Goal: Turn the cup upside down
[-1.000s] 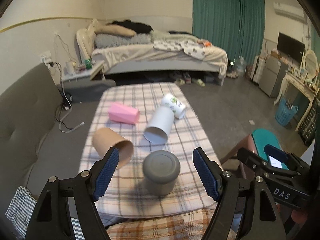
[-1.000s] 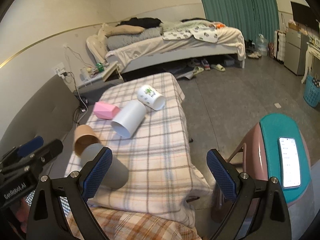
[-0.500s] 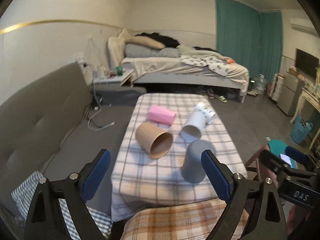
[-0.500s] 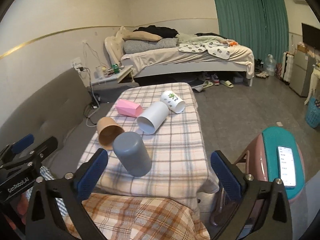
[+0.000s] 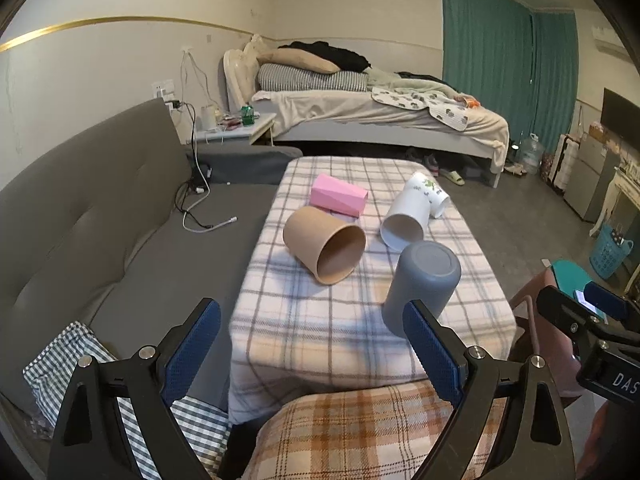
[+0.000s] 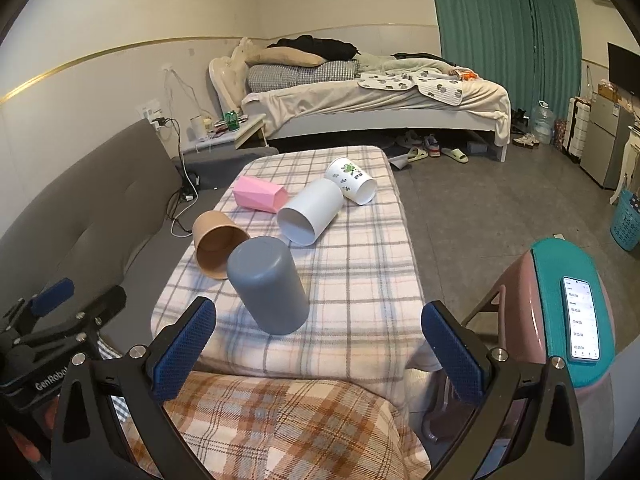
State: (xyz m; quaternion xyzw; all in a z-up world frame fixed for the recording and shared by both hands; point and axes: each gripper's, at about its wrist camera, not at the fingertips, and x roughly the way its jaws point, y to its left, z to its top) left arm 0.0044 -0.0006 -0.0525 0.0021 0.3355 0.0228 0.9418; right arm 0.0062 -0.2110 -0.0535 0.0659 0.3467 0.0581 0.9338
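A grey cup (image 5: 422, 282) stands upside down, base up, near the front of the plaid-covered table (image 5: 320, 320); it also shows in the right wrist view (image 6: 266, 282). A brown paper cup (image 5: 324, 244) (image 6: 216, 242), a white cup (image 5: 404, 220) (image 6: 310, 216) and a leaf-print cup (image 5: 430, 196) (image 6: 354, 184) lie on their sides behind it. My left gripper (image 5: 312, 352) is open and empty, held back short of the table's front edge. My right gripper (image 6: 318, 354) is open and empty, also short of the table.
A pink box (image 5: 339, 199) lies at the table's far left. A grey sofa (image 5: 100, 216) runs along the left. A teal stool (image 6: 568, 292) with a phone (image 6: 580, 318) stands at the right. A plaid cushion (image 6: 280, 428) lies under both grippers.
Both grippers have drawn back and up from the table, and the left one has swung left. The grey cup stays standing base up, free of the left fingers.
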